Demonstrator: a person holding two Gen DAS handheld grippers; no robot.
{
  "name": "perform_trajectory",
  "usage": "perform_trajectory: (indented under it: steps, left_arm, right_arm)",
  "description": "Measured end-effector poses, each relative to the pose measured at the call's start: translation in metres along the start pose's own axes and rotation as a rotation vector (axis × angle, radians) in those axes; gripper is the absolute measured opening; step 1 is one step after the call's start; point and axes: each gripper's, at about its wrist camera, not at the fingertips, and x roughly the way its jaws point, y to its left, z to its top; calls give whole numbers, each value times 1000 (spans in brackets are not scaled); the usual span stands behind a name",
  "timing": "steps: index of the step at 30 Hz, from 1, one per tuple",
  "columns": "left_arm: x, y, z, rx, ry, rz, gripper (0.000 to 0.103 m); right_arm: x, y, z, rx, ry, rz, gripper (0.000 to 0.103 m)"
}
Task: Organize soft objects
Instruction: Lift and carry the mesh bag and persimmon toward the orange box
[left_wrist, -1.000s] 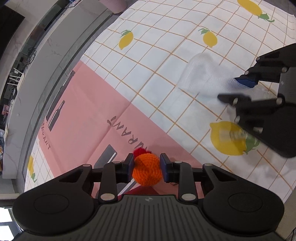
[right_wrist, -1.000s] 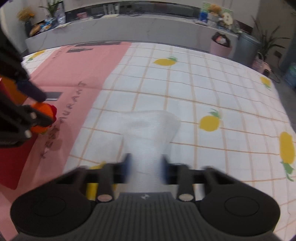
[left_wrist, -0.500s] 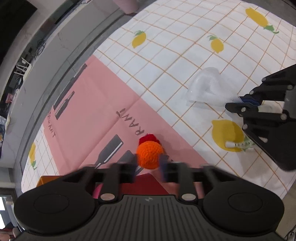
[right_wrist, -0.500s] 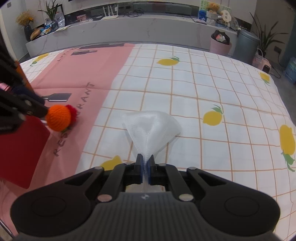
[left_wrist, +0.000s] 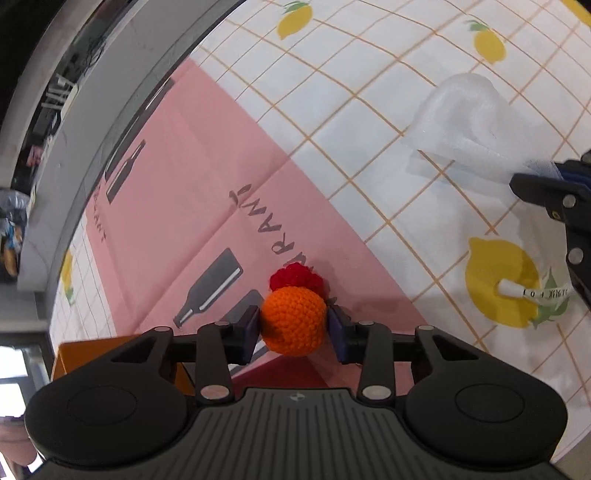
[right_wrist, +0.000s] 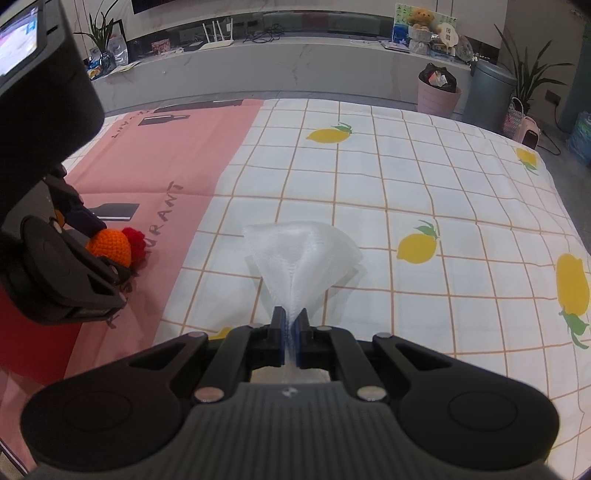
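One orange crocheted ball (left_wrist: 294, 322) sat between the pads of the left gripper (left_wrist: 293, 326), whose jaws had just been closing. The right gripper (right_wrist: 290, 332) was clamped on one white foam sheet (right_wrist: 301, 254); four lemon prints showed beyond it on the tablecloth (right_wrist: 424, 184).

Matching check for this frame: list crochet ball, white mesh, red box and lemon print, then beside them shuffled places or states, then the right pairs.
1 crochet ball
2 white mesh
3 red box
4 lemon print

a pinched in shut right gripper
b flat pattern on the cloth
c between the left gripper pads
d under the left gripper

Pairs: 1-c, 2-a, 3-d, 4-b
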Motion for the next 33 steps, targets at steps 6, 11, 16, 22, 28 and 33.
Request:
perform_trajectory:
  steps: [6, 11, 16, 22, 28, 33]
  left_arm:
    - [-32, 12, -15, -30, -94, -84, 44]
    - [-90, 44, -50, -73, -243, -154, 44]
    - [-153, 95, -135, -126, -398, -152, 44]
    - [-173, 152, -243, -250, -490, -159, 44]
    - [-135, 202, -298, -381, -477, -106, 44]
    - [-85, 240, -294, -475, -456, -77, 44]
  right_arm:
    - [-13, 6, 4, -15, -24, -2, 1]
    - [-58, 14, 10, 36, -190, 2, 1]
    - [-121, 53, 7, -7, -309, 6, 1]
    - [-184, 141, 7, -130, -411, 115, 1]
    - [-210, 232, 23, -262, -408, 261, 1]
    - [-198, 293, 39, -337, -384, 299, 1]
